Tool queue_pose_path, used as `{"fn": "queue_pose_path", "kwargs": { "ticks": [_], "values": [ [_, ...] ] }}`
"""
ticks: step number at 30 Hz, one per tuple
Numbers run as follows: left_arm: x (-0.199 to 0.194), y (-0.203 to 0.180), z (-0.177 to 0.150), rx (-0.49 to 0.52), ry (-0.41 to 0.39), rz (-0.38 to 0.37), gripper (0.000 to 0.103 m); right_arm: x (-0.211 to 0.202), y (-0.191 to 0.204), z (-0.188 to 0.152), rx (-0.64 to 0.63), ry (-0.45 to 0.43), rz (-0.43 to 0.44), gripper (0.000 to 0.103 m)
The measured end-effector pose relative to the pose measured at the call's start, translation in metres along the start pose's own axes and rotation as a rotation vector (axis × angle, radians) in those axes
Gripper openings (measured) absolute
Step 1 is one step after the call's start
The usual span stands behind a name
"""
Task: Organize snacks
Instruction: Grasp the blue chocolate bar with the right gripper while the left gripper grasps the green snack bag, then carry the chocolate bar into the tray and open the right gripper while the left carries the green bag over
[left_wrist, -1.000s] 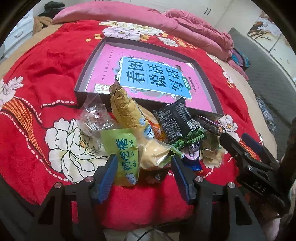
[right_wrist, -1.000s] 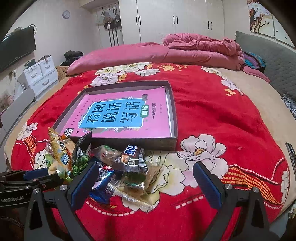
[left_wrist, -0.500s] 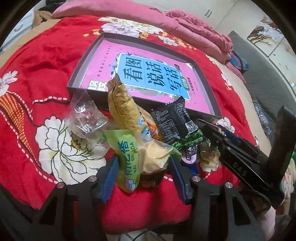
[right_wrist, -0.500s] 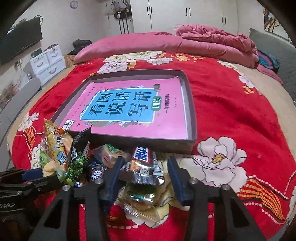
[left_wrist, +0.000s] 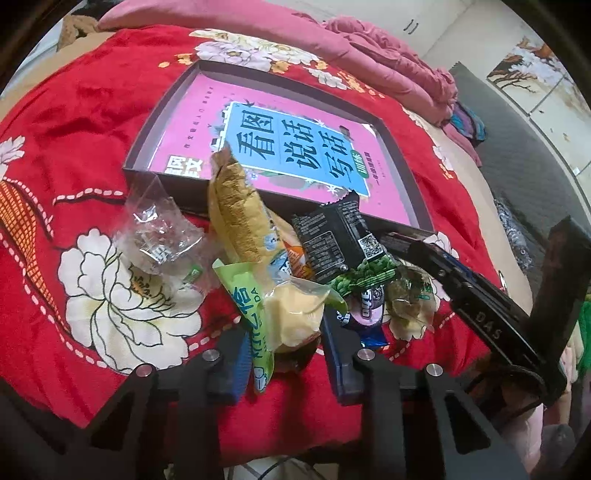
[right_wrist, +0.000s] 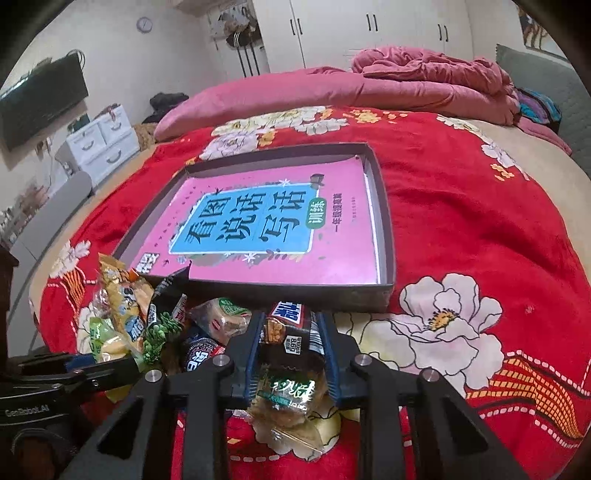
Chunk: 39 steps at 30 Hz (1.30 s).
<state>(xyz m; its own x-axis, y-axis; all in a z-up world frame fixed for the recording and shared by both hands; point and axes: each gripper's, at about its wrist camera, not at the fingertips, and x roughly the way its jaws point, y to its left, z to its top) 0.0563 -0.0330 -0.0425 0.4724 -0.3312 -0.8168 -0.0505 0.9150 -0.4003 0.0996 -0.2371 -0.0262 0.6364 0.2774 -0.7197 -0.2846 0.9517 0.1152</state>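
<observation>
Left gripper (left_wrist: 286, 347): jaws closing, pads against the green-and-yellow snack pack (left_wrist: 280, 314) between them.
Right gripper (right_wrist: 291, 347): jaws closing, clamping the dark snack bar (right_wrist: 291, 332).
Snack pile (left_wrist: 332, 251): on the bed (right_wrist: 480, 221), at the tray's (right_wrist: 384, 206) near edge.

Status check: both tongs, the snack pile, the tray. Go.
Left tongs closing on green-and-yellow packet. Right tongs closing on dark wrapped bar. Tray holds only pink book. Path clear.
</observation>
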Motion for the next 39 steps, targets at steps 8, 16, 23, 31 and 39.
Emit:
{"fn": "queue_pose_path", "kwargs": {
  "ticks": [8, 16, 23, 31, 39],
  "values": [
    [-0.017, 0.0, -0.001, 0.01, -0.02, -0.011, 0.034, -0.021, -0.003, 0.0, 0.032, -0.066, 0.031, 0.029],
    [-0.041, -0.011, 0.002, 0.073, -0.079, -0.016, 0.034, -0.035, -0.003, 0.004, 0.036, -0.124, 0.024, 0.029],
    [-0.056, -0.018, 0.008, 0.09, -0.119, -0.013, 0.034, -0.044, 0.0, 0.008, 0.02, -0.168, 0.027, 0.029],
    [-0.064, -0.024, 0.016, 0.116, -0.15, 0.008, 0.034, -0.046, 0.003, 0.015, 0.006, -0.197, 0.029, 0.029],
    [-0.064, -0.023, 0.033, 0.094, -0.174, 0.02, 0.034, -0.044, 0.004, 0.024, 0.0, -0.22, 0.028, 0.029]
  ]
}}
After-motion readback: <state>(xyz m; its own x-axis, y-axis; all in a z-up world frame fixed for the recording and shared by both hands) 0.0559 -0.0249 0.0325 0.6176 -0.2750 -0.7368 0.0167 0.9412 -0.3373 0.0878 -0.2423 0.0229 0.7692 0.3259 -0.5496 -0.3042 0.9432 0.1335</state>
